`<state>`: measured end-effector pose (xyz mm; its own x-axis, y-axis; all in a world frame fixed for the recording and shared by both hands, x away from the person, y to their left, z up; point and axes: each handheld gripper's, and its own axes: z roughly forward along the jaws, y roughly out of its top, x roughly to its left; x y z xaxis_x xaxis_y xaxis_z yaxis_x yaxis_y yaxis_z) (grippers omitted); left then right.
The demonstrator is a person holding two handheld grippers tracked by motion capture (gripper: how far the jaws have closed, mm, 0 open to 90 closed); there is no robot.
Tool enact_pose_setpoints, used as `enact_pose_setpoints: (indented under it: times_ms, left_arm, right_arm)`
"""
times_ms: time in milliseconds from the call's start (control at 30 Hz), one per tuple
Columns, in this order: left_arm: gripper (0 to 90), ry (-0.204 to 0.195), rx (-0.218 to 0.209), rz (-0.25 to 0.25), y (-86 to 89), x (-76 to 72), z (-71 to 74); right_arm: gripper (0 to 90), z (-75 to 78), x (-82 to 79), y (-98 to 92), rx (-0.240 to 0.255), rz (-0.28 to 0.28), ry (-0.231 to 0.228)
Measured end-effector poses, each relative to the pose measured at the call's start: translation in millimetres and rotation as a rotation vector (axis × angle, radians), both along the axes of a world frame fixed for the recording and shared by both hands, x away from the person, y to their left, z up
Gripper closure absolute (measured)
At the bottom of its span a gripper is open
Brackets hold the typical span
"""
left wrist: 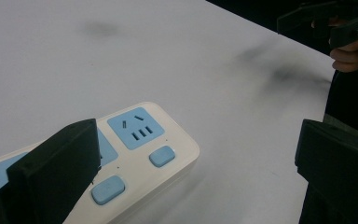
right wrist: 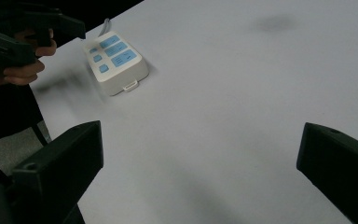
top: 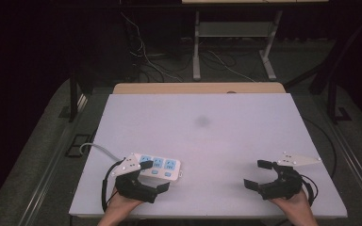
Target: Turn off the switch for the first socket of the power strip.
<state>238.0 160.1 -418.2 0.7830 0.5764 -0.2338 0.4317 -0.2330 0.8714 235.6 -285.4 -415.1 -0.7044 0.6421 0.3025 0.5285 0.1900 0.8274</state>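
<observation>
Power strip, white with three pale blue socket panels and blue switch buttons, lies flat near the front left of the white table, with a grey cord running from its left end toward the table's left edge. From above, the left gripper is held in a hand at the near edge; its jaws stand wide apart and hold nothing, the far jaw over the strip's left part and the near jaw just in front of the strip's long side. The left gripper view adds detail that the high view lacks: the strip's rounded end lies between the jaws, closer to the left-hand one, and the slots of the end socket and two blue buttons can be made out, with bare table between the strip and the right-hand jaw. Whether the left-hand jaw touches the strip cannot be told. Further right in the high view, the right gripper is held in the other hand near the front right corner, well apart from the strip, jaws also wide open and empty. The right gripper view shows bare table between its jaws, the strip far off beyond the left-hand jaw, and a small clip on the strip's end face.
</observation>
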Motion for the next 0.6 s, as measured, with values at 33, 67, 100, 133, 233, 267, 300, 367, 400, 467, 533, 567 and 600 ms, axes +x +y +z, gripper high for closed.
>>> enact_pose_setpoints:
  times_ms: [33, 67, 100, 133, 233, 267, 300, 367, 400, 467, 533, 567, 600]
  left_arm:
    - [0.0, 0.001, 0.001, 0.0, 0.3, 0.2, -0.3]
    - [0.0, 0.001, 0.001, 0.0, 0.3, 0.2, -0.3]
    - [0.0, 0.004, 0.0, -0.001, 0.5, 0.4, -0.4]
    - [0.0, 0.004, 0.0, -0.001, 0.5, 0.4, -0.4]
    - [0.0, 0.005, -0.002, -0.003, 0.5, 0.4, -0.2]
    - [0.0, 0.005, -0.001, -0.003, 0.3, 0.2, -0.2]
    - [0.0, 0.005, -0.001, -0.003, 0.3, 0.2, -0.2]
    - [0.0, 0.005, -0.003, -0.003, 0.5, 0.6, -0.2]
    - [0.0, 0.005, -0.004, -0.003, 0.6, 0.6, -0.1]
    - [0.0, 0.005, -0.004, -0.003, 0.8, 0.7, -0.1]
    - [0.0, 0.005, -0.005, -0.001, 0.8, 0.5, 0.1]
    - [0.0, 0.006, -0.006, -0.001, 0.9, 0.4, 0.2]
    - [0.0, 0.007, -0.006, 0.001, 1.1, 0.3, 0.6]
  right_arm:
    - [0.3, -0.1, 0.1, 0.1, -0.002, 0.001, 0.001]
    - [0.3, -0.2, 0.1, 0.3, -0.004, 0.002, 0.002]
    - [0.3, -0.3, 0.2, 0.3, -0.003, 0.001, 0.002]
    - [0.3, -0.4, 0.3, 0.3, -0.004, 0.002, 0.003]
    - [0.3, -0.6, 0.4, 0.1, -0.008, 0.0, 0.002]
    - [0.3, -0.7, 0.4, 0.0, -0.008, -0.002, 0.003]
    - [0.3, -0.7, 0.4, 0.0, -0.008, -0.002, 0.003]
    - [0.3, -1.1, 0.9, -1.0, -0.005, -0.003, 0.004]
    - [0.3, -1.2, 1.1, -1.2, -0.004, -0.004, 0.004]
    - [0.3, -1.4, 1.3, -1.8, -0.003, -0.006, 0.006]
    - [0.3, -1.4, 1.4, -2.1, -0.004, -0.006, 0.006]
    - [0.3, -1.5, 1.5, -2.1, -0.005, -0.006, 0.006]
    - [0.3, -1.5, 1.5, -2.1, -0.004, -0.005, 0.007]
